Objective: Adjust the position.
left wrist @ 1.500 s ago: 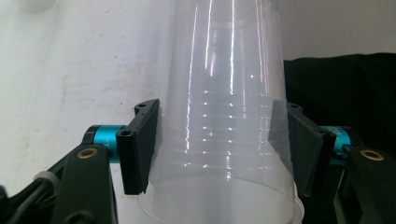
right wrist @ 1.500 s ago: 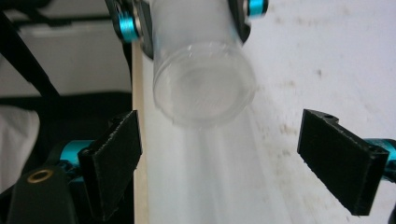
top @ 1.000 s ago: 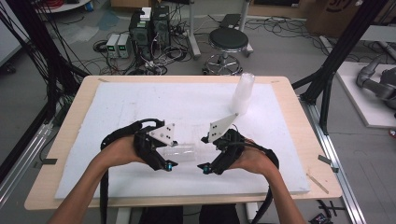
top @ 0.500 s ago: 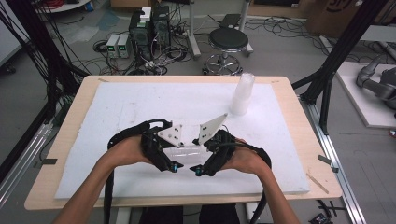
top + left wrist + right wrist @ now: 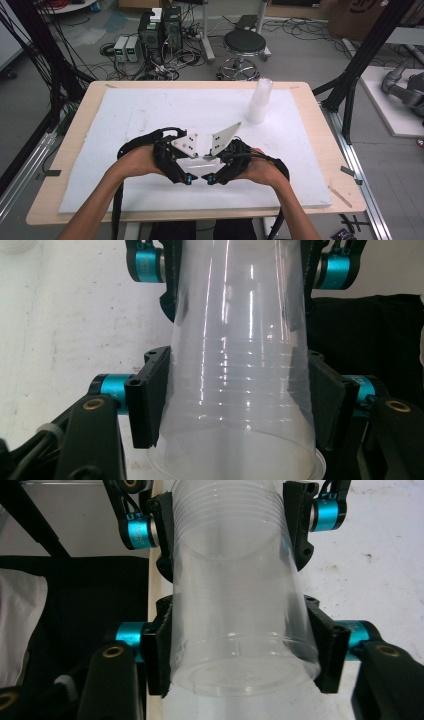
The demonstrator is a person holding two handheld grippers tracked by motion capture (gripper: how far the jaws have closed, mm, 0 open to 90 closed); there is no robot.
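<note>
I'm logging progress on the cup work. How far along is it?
Done: one clear cup is off the white stack at the table's far side. In hand: the left gripper clamps its rim end, and the right gripper has just closed on its base end. Left: whatever follows this two-gripper hold.

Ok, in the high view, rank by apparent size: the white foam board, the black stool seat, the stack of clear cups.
1. white foam board, by far the largest.
2. black stool seat.
3. stack of clear cups.
The stool stands farther off, so its true size against the cups is unsure.
</note>
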